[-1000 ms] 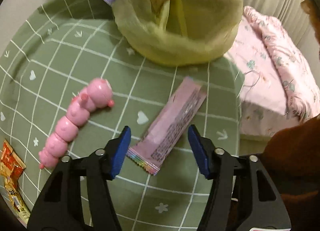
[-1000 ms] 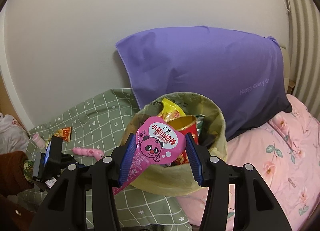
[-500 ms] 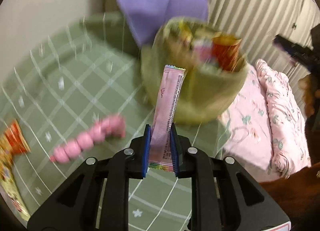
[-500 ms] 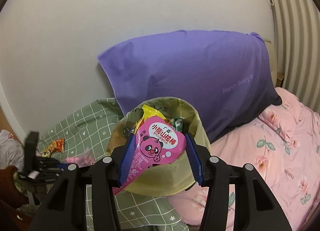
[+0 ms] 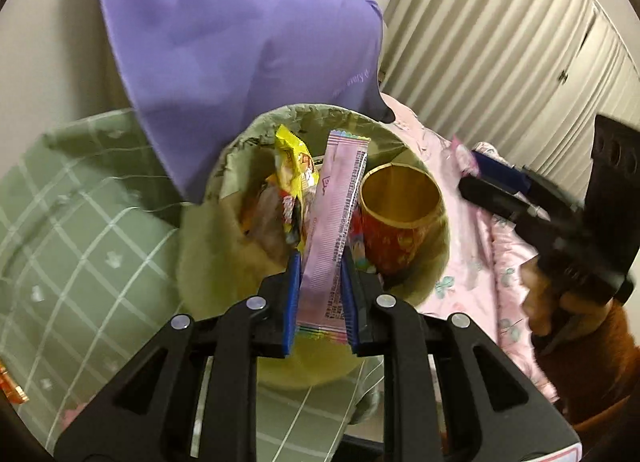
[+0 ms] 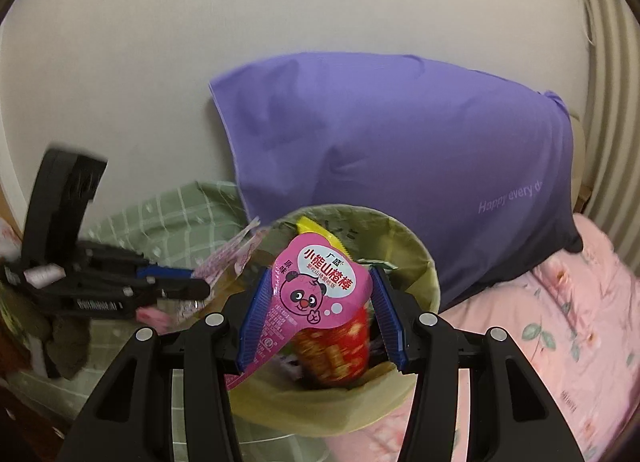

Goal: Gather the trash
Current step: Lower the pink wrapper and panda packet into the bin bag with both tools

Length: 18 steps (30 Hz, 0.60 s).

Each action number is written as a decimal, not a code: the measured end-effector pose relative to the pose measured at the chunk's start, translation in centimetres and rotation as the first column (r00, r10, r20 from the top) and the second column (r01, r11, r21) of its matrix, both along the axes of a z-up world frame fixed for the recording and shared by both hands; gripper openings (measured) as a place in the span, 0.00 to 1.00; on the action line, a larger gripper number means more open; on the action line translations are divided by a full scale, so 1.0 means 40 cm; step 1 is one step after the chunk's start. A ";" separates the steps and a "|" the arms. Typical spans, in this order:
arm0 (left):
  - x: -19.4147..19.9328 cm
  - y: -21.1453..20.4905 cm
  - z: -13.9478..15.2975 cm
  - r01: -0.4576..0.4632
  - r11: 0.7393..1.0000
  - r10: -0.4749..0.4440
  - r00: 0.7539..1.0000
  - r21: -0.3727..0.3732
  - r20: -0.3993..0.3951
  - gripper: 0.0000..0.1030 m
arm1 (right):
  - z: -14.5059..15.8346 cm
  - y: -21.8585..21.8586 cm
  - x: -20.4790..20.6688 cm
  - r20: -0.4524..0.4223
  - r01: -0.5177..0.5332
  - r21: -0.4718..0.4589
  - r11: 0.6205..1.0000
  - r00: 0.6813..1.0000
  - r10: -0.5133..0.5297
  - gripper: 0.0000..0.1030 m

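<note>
- Left wrist view: left gripper (image 5: 320, 298) at lower centre, jaws drawn nearly together and clamped on the lower end of a long pink wrapper (image 5: 334, 217). The wrapper stands upright, its free end reaching to mid-frame over the open mouth of the trash bin (image 5: 400, 141).
- The bin is lined with a yellow-green bag and holds a yellow packet (image 5: 294, 165) left of the wrapper and a red-and-gold paper cup (image 5: 400, 205) right of it.
- Handling, judged: the wrapper is thin film, very light, limp and slick. A pinch near one end keeps it upright, and it should drop freely once let go.
- Right edge of this view: the right gripper (image 5: 476, 173) shows blurred, side-on; its jaw gap is not readable here.
- Right wrist view: right gripper (image 6: 320, 318) at lower centre, jaws well apart, with a pink panda pouch (image 6: 316, 286) spanning between the blue pads (image 6: 256, 322). Both edges meet the pads, so it reads as gripped across its width.
- The pouch hangs over the bin rim (image 6: 420, 254); purple pillow (image 6: 400, 149) behind.
- Judged: the pouch is light, flexible and glossy, and it bows under side pressure, so a hold across the flat faces would be firmer.
- Left of this view: the left gripper is blurred, its wrapper at the bin's left rim.
</note>
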<state>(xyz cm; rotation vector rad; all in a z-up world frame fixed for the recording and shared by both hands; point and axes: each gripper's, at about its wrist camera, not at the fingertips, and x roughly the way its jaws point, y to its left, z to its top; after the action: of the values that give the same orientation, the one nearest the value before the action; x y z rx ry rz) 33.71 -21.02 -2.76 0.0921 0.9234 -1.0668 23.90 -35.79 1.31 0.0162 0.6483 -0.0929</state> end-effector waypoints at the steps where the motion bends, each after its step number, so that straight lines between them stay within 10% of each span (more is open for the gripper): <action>1: 0.010 -0.019 -0.007 0.005 1.000 -0.005 1.000 0.004 -0.009 0.18 | -0.018 -0.010 0.020 -0.026 -0.004 -0.025 1.000 1.000 0.004 0.46; 18: 0.101 -0.183 -0.042 0.085 0.993 -0.085 0.996 0.077 -0.005 0.18 | -0.148 -0.065 0.132 -0.198 -0.060 -0.107 0.992 0.979 0.037 0.46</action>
<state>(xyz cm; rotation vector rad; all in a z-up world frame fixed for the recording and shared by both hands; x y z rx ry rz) 37.77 -28.34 -4.46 0.1960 0.9697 -1.1101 29.17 -38.38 -4.60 -0.1188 0.8394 -0.0844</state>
